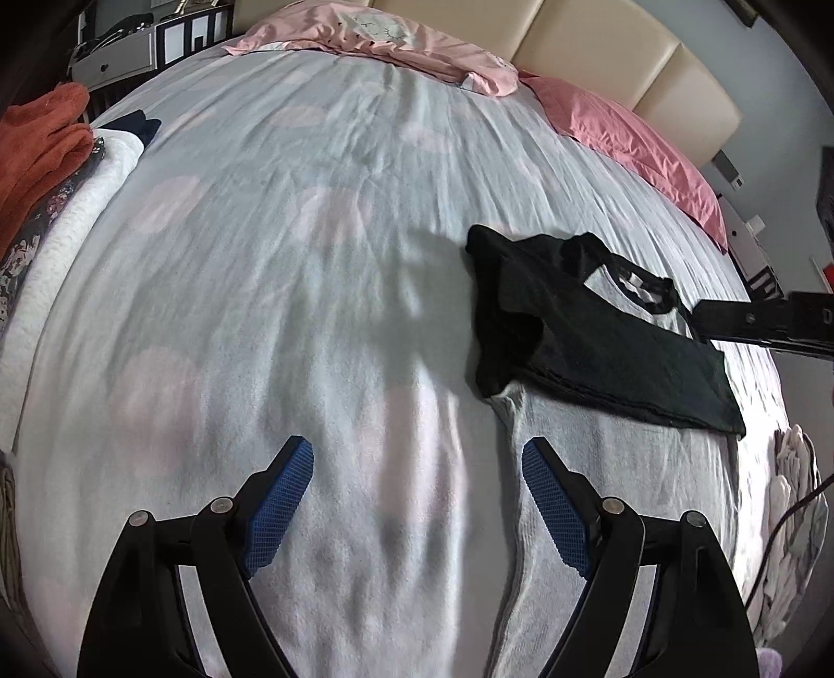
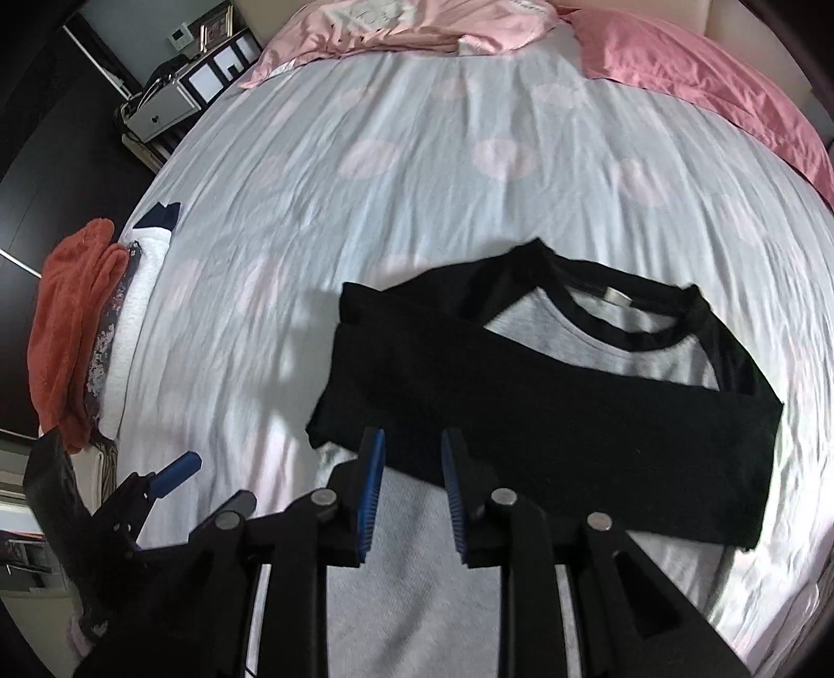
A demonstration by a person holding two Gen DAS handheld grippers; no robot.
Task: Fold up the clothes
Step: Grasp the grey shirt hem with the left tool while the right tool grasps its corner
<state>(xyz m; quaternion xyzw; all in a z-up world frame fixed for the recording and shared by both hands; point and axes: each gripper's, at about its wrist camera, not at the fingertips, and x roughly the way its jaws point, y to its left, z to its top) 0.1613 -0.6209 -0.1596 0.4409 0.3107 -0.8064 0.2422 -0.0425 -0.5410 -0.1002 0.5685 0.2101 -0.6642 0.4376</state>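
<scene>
Fingers (image 1: 297,500) of the left gripper (image 1: 417,500) stand spread wide in the left wrist view, blue pads facing each other, nothing between them; they hang over bare, wrinkled bedsheet (image 1: 313,313). Ahead and to the right of them lies the raglan shirt (image 1: 599,339), grey in the body with black sleeves and a black neckband. One black sleeve is folded across its chest, so most of what shows is black.

From the right wrist view, the right gripper (image 2: 412,495) sits just at the shirt's near edge, over the grey body fabric below the folded sleeve. Its fingers (image 2: 372,490) are close together but a narrow gap shows between the blue pads, and no cloth is pinched in it (released, then, though only slightly parted). The shirt's collar (image 2: 625,323) faces away from the gripper, a small label visible inside the neck.

Off to the left, at the bed's edge, is a stack of folded clothes (image 2: 99,334): a rust-orange piece, a dark floral one and a white one, touching side by side.

Farther off, at the head of the bed, lie pink pillows (image 2: 703,78) and a paler pink crumpled garment (image 2: 396,26) beside them. Behind these in the left wrist view rises a cream padded headboard (image 1: 625,62).
</scene>
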